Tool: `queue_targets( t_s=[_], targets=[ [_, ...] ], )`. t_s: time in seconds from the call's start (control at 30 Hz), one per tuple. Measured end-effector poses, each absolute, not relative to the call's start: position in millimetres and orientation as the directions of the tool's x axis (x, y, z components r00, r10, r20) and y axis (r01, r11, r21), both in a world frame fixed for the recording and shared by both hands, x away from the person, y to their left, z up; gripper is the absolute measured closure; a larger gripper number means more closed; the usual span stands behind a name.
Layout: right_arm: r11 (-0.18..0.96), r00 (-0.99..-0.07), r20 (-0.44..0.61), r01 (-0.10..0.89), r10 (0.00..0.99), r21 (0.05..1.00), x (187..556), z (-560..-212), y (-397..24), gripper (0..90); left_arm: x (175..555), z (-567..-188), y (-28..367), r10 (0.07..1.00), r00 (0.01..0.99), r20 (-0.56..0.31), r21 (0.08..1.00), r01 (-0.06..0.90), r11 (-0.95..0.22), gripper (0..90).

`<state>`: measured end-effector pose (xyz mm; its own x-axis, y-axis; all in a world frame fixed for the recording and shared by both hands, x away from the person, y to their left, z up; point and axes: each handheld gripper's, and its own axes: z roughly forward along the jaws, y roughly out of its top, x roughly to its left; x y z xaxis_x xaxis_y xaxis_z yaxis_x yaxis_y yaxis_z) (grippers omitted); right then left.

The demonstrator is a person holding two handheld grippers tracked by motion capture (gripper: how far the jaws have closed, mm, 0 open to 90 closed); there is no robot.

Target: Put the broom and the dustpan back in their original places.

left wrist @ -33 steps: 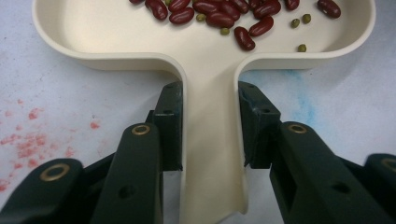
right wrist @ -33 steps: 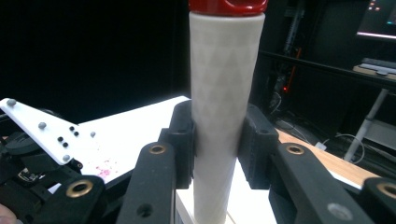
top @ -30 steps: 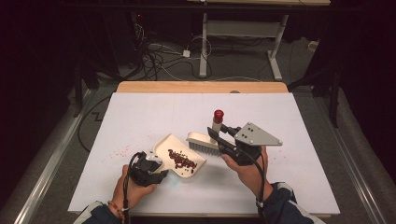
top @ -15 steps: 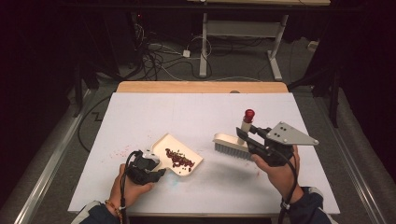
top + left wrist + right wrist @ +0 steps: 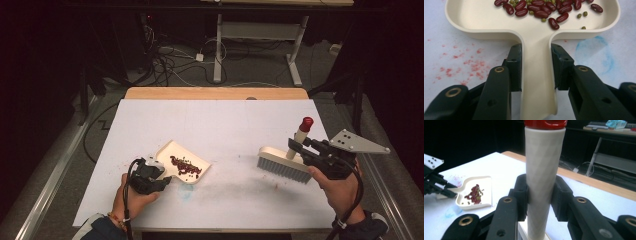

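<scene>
The left gripper (image 5: 535,72) is pinching the handle of the bean-filled dustpan (image 5: 182,166) resting on the desk (image 5: 225,125), while the right gripper (image 5: 540,200) is clamping the brush (image 5: 284,162) handle near the desk's right edge.

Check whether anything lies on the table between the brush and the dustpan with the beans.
Nothing visible blocks that stretch. The brush, held by its handle in the right gripper, sits right of the dustpan, whose handle the left gripper clamps. Between them is bare white table, faintly stained.
</scene>
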<state>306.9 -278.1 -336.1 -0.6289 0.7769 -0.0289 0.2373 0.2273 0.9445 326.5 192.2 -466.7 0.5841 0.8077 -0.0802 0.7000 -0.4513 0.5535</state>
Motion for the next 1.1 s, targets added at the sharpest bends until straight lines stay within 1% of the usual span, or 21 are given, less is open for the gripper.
queue_targets(
  t_s=[0.1,0.2,0.43,0.57,0.9,1.1],
  targets=[
    [0.243,-0.652,-0.008,0.271,0.758,0.931,306,-338,-284,70.0,328,-467,197,0.820,0.567,-0.083,0.555,0.710,-0.434,63.9],
    [0.250,-0.688,0.045,0.322,0.724,0.913,308,-340,-287,70.0,329,-468,202,0.832,0.549,-0.082,0.554,0.719,-0.419,63.9],
    [0.329,-0.729,0.086,0.407,0.679,0.852,315,-352,-288,70.0,334,-468,210,0.859,0.507,-0.066,0.561,0.731,-0.388,63.8],
    [0.333,-0.735,0.113,0.432,0.669,0.838,327,-358,-285,70.0,335,-468,212,0.870,0.490,-0.060,0.561,0.737,-0.376,63.8],
    [0.314,-0.708,0.142,0.472,0.691,0.824,361,-366,-282,69.2,338,-472,216,0.904,0.424,-0.053,0.565,0.759,-0.323,63.7],
    [0.316,-0.699,0.163,0.503,0.696,0.804,378,-371,-279,68.5,343,-472,220,0.929,0.366,-0.057,0.564,0.779,-0.273,63.8]
  ],
)
